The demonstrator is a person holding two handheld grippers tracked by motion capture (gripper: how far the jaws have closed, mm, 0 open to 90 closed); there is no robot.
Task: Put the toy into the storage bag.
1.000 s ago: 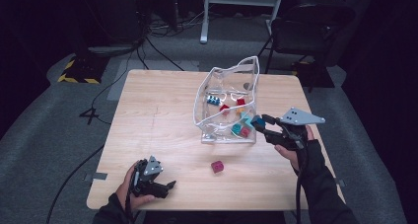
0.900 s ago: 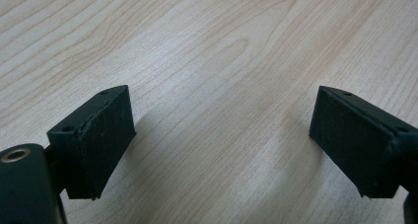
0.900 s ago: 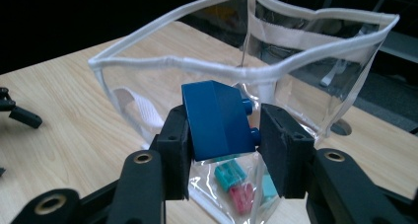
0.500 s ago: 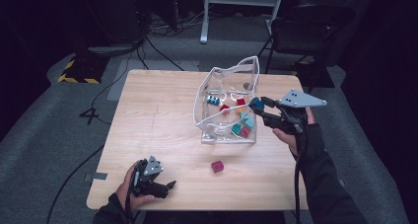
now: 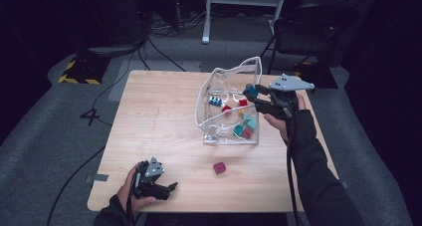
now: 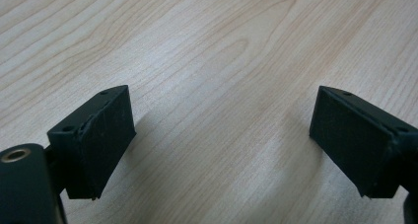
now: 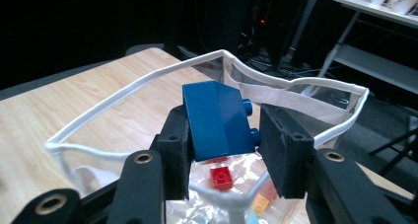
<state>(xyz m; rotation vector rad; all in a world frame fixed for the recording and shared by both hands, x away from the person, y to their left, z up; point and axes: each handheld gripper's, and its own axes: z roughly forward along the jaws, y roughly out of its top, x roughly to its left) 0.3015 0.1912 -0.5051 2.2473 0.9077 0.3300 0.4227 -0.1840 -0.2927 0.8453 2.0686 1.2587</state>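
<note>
My right gripper is shut on a dark blue brick and holds it over the right rim of a clear plastic bag with a white trim. Inside the bag lie several bricks, among them a red one, a blue one and teal ones. A dark red brick lies loose on the table in front of the bag. My left gripper rests near the table's front left edge, open, with bare wood between its jaws.
The light wooden table stands on grey carpet. Cables, a yellow-black marked base, a white stand and a dark chair are behind the table.
My right gripper has risen and moved toward the back with the blue brick, from the bag's front right side to above its right rim. The left gripper has stayed in place.
</note>
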